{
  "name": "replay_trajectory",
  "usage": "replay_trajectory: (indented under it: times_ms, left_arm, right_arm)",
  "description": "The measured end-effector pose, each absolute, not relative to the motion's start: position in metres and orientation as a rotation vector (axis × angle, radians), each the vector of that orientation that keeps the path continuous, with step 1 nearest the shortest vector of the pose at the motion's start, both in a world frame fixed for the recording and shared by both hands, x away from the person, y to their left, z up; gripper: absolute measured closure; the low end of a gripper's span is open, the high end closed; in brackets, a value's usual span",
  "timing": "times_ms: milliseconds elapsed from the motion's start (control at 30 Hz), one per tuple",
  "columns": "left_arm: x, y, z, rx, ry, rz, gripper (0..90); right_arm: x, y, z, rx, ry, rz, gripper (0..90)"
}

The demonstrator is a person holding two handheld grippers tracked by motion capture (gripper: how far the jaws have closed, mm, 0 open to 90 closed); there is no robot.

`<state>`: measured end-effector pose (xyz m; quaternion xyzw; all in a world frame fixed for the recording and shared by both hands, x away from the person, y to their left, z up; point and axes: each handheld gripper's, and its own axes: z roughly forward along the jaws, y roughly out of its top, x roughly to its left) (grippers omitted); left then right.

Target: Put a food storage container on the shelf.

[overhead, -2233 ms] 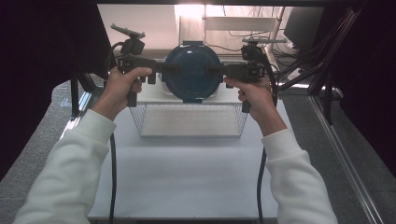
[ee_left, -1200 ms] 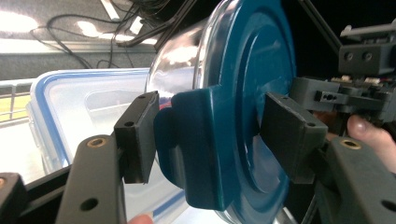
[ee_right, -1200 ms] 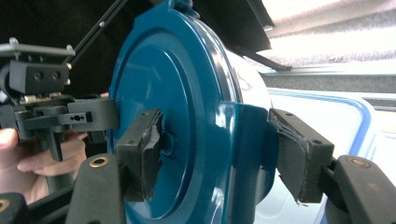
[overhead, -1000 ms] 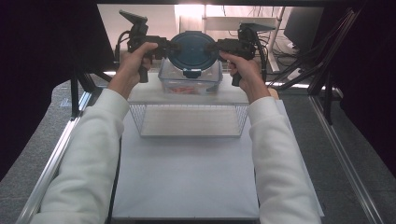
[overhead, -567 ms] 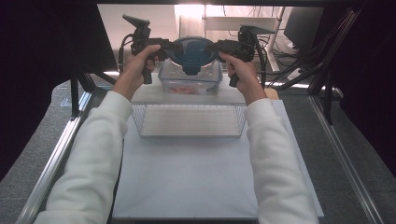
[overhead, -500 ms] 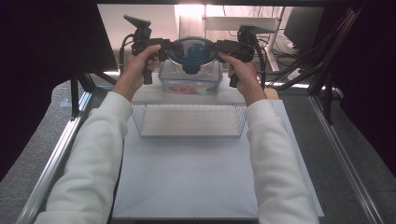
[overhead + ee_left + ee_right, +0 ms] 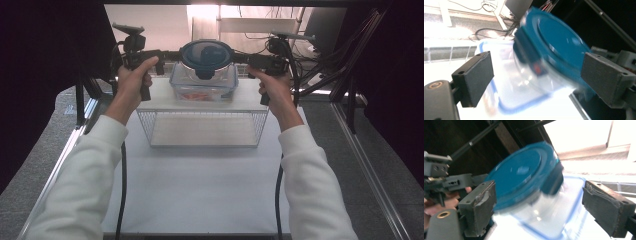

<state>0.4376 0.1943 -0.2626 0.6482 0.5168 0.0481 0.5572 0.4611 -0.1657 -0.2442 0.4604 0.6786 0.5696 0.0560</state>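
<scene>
From above, the left gripper and right gripper sit on each side of a round tub with a blue lid, over a square box on a wire rack. In the left gripper view, the jaws are wide apart around the tub, not squeezing it. The right gripper view shows the same. I think the tub could tip or slide off the box if a jaw bumps it

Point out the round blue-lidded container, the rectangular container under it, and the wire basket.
round container (image 7: 206, 54), high view, centre of its blue lid
rectangular container (image 7: 203, 90), high view, its clear front wall
wire basket (image 7: 202, 121), high view, its front mesh wall
</scene>
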Motion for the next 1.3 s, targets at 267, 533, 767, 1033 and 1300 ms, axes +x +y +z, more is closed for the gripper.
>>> replay_trajectory:
  times_ms: [267,533,767,1033,1300]
  left_arm:
    - [0.371,0.193,-0.279,1.643,1.115,0.197,16.0]
    - [0.311,0.197,-0.323,1.703,1.036,0.23,17.7]
    - [0.274,0.196,-0.393,1.761,1.059,0.193,18.8]
    - [0.243,0.204,-0.45,1.829,1.136,0.203,19.1]
    - [0.241,0.201,-0.47,1.845,1.169,0.197,20.7]
  right_arm:
    - [0.41,-0.188,-0.253,1.221,2.109,1.665,17.1]
    - [0.355,-0.21,-0.284,1.092,2.119,1.564,17.8]
    - [0.306,-0.227,-0.337,1.039,2.136,1.497,19.4]
    - [0.279,-0.246,-0.4,1.128,2.193,1.468,19.6]
    - [0.284,-0.238,-0.432,1.196,2.254,1.353,20.1]
